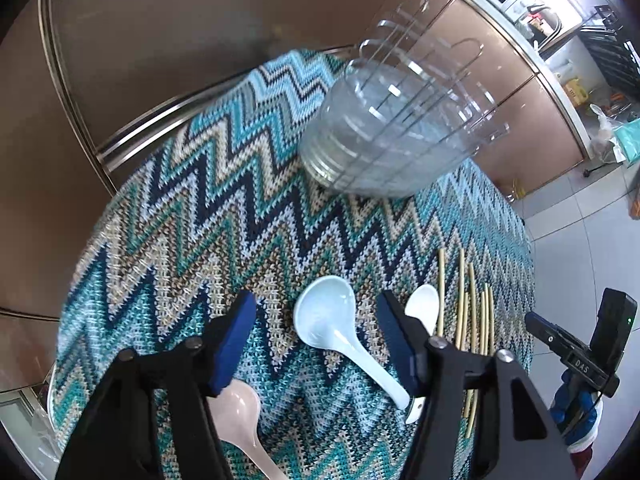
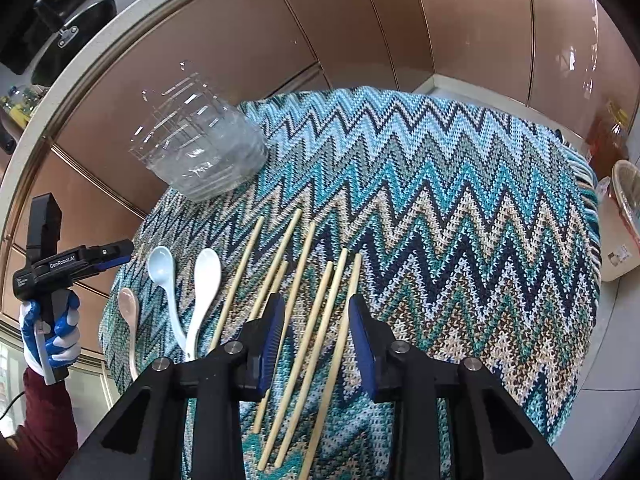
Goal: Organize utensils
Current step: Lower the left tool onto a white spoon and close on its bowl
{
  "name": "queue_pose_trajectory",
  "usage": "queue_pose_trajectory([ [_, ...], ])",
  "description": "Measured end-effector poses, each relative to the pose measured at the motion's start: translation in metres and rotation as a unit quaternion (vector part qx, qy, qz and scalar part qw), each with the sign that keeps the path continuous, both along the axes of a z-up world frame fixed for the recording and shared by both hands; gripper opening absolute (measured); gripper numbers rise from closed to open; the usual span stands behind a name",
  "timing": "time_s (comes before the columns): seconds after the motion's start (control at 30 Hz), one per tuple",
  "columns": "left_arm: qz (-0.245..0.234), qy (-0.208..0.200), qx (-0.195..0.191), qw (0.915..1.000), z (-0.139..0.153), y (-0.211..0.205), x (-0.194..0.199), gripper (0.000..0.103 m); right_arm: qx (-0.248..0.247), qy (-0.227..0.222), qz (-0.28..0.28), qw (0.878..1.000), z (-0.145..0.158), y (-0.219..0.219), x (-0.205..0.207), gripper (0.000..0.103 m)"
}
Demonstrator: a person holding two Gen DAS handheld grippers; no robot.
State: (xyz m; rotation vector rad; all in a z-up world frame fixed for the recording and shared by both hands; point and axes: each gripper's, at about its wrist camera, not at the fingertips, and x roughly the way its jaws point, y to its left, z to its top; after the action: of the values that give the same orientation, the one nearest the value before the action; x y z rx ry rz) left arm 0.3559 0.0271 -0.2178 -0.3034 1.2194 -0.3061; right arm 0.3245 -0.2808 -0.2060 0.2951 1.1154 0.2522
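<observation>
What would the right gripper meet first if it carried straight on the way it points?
Probably the chopsticks lying on the zigzag cloth: several run between the right gripper's open fingers. Nothing shows above them, though depth is unclear.
</observation>
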Motion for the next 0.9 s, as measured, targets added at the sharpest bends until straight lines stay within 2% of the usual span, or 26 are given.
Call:
queue_pose_trajectory([
  [0.2, -0.001, 0.029, -0.007, 0.9995, -0.017, 0.0, 0.003, 0.045, -0.019, 0.015, 0.002, 1.0, -0.009, -0.002, 0.016, 0.024],
  [0.37, 0.001, 0.046, -0.006, 0.9989, -0.03, -0.003, 0.006, 0.038, -0.039, 0.038, -0.008, 0.998, -0.019, -0.003, 0.029, 0.013],
  [0.53, -0.001, 0.054, 0.001, 0.9985, -0.036, -0.008, 0.009, 0.027, -0.042, 0.055, -0.012, 0.998, -0.024, -0.006, 0.038, 0.012],
  [0.9, -0.001, 0.062, 0.015, 0.998, -0.049, -0.018, 0.018, 0.021, -0.063, 0.091, -0.002, 0.994, -0.041, -0.003, 0.058, 0.012],
])
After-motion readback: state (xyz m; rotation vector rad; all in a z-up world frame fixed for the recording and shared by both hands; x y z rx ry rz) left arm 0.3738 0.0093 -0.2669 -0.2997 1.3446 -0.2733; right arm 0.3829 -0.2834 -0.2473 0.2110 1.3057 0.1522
